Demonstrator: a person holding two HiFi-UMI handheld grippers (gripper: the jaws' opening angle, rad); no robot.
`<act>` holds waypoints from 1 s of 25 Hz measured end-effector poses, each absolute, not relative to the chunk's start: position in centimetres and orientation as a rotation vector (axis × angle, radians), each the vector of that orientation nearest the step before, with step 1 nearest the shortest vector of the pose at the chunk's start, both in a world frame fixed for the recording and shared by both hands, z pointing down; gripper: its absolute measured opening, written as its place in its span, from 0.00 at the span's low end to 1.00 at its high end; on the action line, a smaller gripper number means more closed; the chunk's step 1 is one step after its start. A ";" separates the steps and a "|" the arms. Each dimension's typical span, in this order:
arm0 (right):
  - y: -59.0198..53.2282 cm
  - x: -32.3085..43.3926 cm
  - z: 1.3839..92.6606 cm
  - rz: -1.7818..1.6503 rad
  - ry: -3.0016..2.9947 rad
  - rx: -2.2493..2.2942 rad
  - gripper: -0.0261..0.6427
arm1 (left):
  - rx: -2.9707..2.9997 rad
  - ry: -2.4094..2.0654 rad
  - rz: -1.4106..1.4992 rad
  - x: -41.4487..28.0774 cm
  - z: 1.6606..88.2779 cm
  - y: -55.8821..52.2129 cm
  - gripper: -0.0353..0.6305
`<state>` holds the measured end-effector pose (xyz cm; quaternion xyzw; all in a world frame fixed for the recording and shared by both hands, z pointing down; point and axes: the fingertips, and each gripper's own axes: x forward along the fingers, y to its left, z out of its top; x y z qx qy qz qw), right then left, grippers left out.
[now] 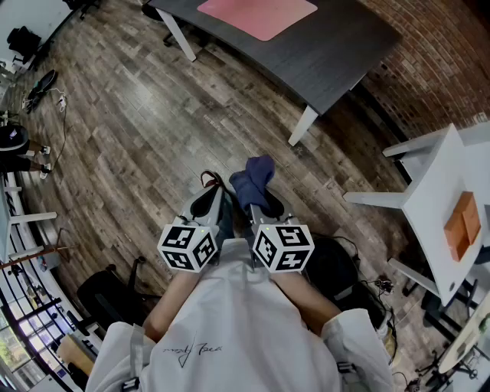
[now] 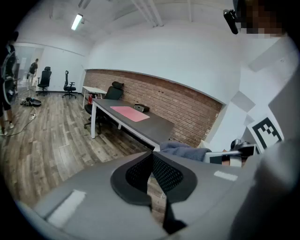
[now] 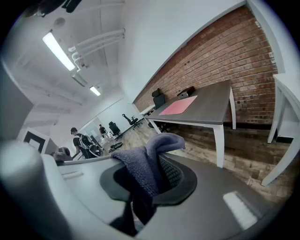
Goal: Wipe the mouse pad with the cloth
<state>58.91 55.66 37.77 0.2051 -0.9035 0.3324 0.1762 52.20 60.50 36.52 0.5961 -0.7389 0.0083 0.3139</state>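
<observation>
A pink mouse pad point(image 1: 257, 15) lies on a dark grey desk point(image 1: 337, 53) far ahead of me; it also shows as the mouse pad point(image 2: 129, 113) in the left gripper view and the mouse pad point(image 3: 178, 106) in the right gripper view. My right gripper point(image 1: 261, 200) is shut on a dark blue cloth point(image 1: 253, 181), which bunches up between its jaws as the cloth point(image 3: 146, 164). My left gripper point(image 1: 216, 200) hangs beside it, shut with nothing in it, its jaws meeting in the left gripper point(image 2: 151, 174) view. Both are held close to my body, above the wooden floor.
A white table point(image 1: 448, 203) with an orange block point(image 1: 462, 223) stands at the right. Office chairs point(image 2: 69, 86) and a person point(image 3: 83, 143) are farther off. Bags and cables lie on the floor point(image 1: 130, 130) at the left.
</observation>
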 end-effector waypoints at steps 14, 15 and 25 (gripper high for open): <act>52.9 52.5 37.1 0.892 -2.589 0.475 0.15 | 1.619 -1.936 -0.070 46.7 36.1 55.8 0.07; 52.6 52.0 37.2 0.898 -2.581 0.472 0.15 | 1.615 -1.933 -0.071 46.2 36.2 55.5 0.07; 50.3 45.1 38.4 1.002 -2.506 0.442 0.17 | 1.630 -1.816 -0.080 40.1 37.7 52.2 0.08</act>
